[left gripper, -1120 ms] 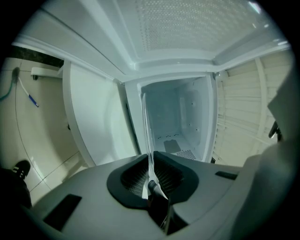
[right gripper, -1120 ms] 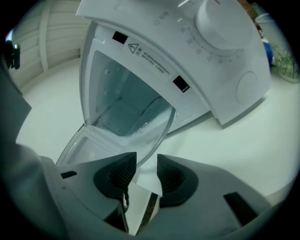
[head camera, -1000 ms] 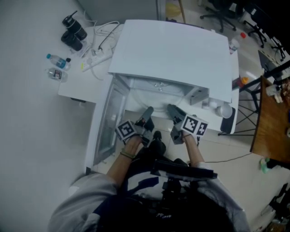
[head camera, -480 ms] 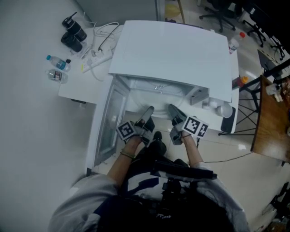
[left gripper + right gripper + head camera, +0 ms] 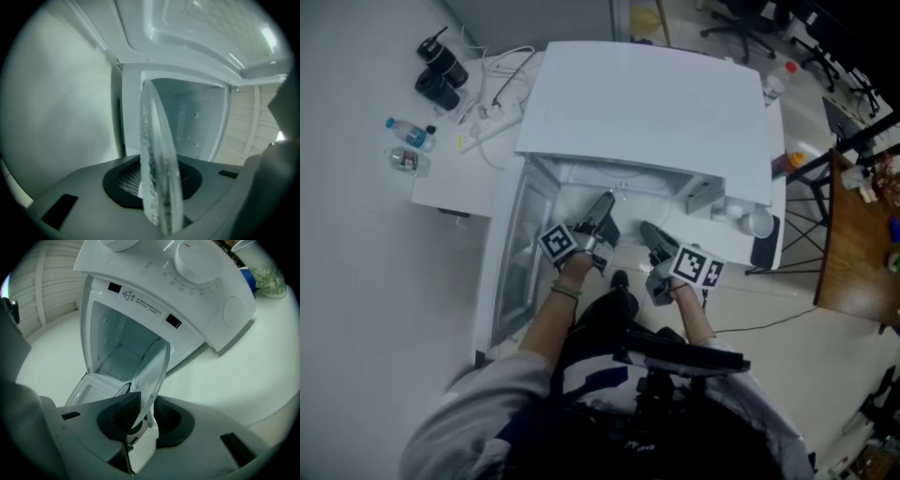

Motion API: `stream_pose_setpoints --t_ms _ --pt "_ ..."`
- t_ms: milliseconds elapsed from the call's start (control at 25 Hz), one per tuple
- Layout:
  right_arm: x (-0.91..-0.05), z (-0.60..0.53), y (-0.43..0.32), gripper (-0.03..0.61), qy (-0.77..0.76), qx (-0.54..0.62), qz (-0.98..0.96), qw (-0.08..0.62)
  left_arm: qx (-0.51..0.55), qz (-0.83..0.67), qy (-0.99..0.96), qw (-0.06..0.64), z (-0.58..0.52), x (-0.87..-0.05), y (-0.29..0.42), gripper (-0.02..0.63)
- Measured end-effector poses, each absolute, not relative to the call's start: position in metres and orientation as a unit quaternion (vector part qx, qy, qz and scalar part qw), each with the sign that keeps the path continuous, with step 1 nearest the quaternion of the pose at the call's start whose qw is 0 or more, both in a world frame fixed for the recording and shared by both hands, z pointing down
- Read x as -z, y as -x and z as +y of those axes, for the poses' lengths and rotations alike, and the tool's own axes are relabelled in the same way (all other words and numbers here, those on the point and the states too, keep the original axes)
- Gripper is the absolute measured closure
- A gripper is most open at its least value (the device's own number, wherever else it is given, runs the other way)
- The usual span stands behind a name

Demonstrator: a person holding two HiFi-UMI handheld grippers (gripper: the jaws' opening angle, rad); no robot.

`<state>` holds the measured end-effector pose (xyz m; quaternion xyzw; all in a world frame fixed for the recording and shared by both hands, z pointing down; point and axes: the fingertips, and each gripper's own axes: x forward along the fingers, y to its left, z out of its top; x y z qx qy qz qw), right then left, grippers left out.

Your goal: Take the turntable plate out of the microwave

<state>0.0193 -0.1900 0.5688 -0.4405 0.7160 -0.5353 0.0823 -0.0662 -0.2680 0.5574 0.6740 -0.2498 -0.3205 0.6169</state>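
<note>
The white microwave (image 5: 647,103) stands with its door (image 5: 520,253) swung open to the left. The clear glass turntable plate (image 5: 152,366) sits edge-on at the cavity mouth (image 5: 117,343). My right gripper (image 5: 143,416) is shut on its near rim. My left gripper (image 5: 154,185) reaches in from the left, with the plate (image 5: 157,159) deep between its jaws. They are closing, and a thin gap still shows beside the glass. In the head view the left gripper (image 5: 605,202) is at the opening and the right gripper (image 5: 645,228) a little nearer to me. The glass hardly shows there.
Water bottles (image 5: 408,131), black flasks (image 5: 436,75) and a power strip with cables (image 5: 492,112) lie on the white table to the left. White cups (image 5: 755,223) stand right of the microwave, and a wooden desk (image 5: 862,244) beyond them. The control knobs (image 5: 197,261) face me.
My left gripper has moved forward to the cavity mouth. The right gripper has stayed where it was.
</note>
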Motion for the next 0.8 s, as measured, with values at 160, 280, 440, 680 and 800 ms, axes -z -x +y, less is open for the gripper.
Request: stream_pose_setpoints --t_ms 160,280,440,680,800 --pt "-0.572 -0.185 -0.017 0.46 0.445 0.508 0.736 0.039 0.335 -0.259 -0.657 0.624 -0.263 -0.562 0.068 0.551" --pt "-0.575 -0.181 -0.017 0.437 0.449 0.486 0.749 0.006 0.337 -0.264 -0.659 0.619 -0.258 -0.564 0.068 0.55" --pt "-0.577 -0.172 -0.013 0.436 0.44 0.486 0.755 0.007 0.326 -0.256 -0.67 0.615 -0.251 -0.561 0.068 0.549" --pt "-0.564 -0.167 -0.013 0.433 0.438 0.459 0.773 0.017 0.331 -0.24 -0.684 0.604 -0.249 -0.543 0.067 0.55" --pt "-0.558 -0.165 -0.013 0.433 0.435 0.454 0.777 0.02 0.332 -0.246 -0.681 0.604 -0.245 -0.539 0.067 0.551"
